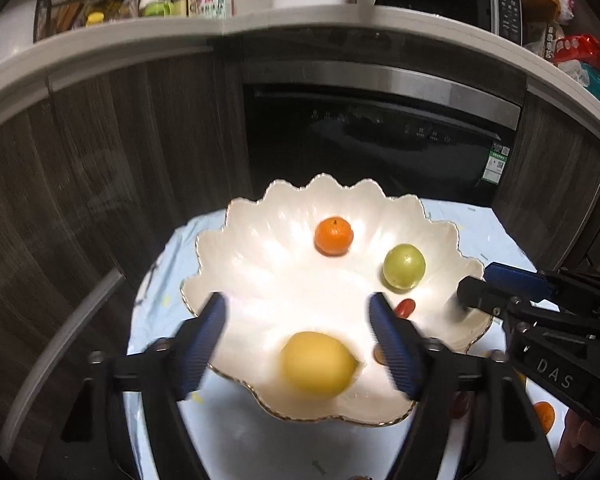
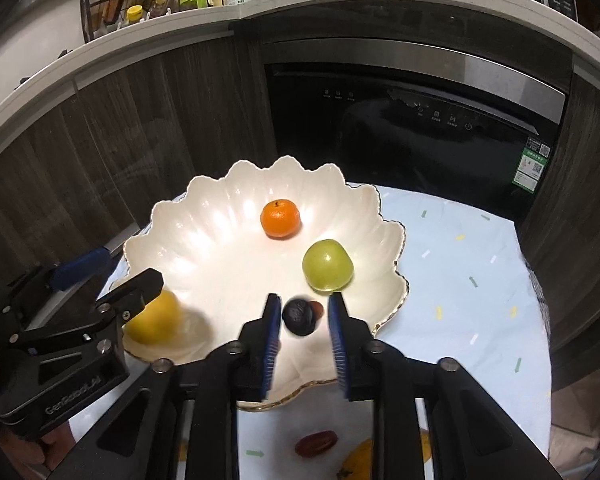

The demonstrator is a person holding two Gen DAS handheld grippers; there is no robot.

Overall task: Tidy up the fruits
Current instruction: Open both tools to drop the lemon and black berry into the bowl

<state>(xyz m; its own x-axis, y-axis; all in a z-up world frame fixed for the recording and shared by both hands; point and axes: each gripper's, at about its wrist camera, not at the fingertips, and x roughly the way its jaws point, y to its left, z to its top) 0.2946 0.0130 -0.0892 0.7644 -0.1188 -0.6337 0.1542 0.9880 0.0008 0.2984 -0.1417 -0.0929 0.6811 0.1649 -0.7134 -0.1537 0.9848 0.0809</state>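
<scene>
While both tools hang over the scalloped white bowl point(image 2: 172, 224), the step in hand looks like dropping fruit into it. The left hand-held gripper point(image 1: 298, 312) stands wide open above the near part of the bowl, and the yellow lemon point(image 1: 318, 364) lies blurred between and below its blue pads, touching neither, so it seems just let go. The right hand-held gripper point(image 2: 304, 316) is open more narrowly, its pads on either side of a dark plum point(image 2: 299, 316); a gap shows on each side, so it holds nothing, though I cannot tell whether the plum rests on the bowl or is falling.

Already in the bowl are an orange mandarin point(image 2: 280, 218) toward the far side and a green fruit point(image 2: 327, 265) near the right rim, apart from each other. A small red fruit point(image 1: 405, 307) lies just behind the plum.

More fruit waits outside the bowl on the pale blue tabletop point(image 2: 472, 248): a red date-like fruit point(image 2: 316, 443) under the right tool, an orange-yellow fruit point(image 2: 358, 458) beside it, partly hidden, and another mandarin point(image 1: 545, 414) at the right edge of the left view.

The next move probably calls for lifting both tools clear of the rim, then reaching back for the loose pieces near the person.
</scene>
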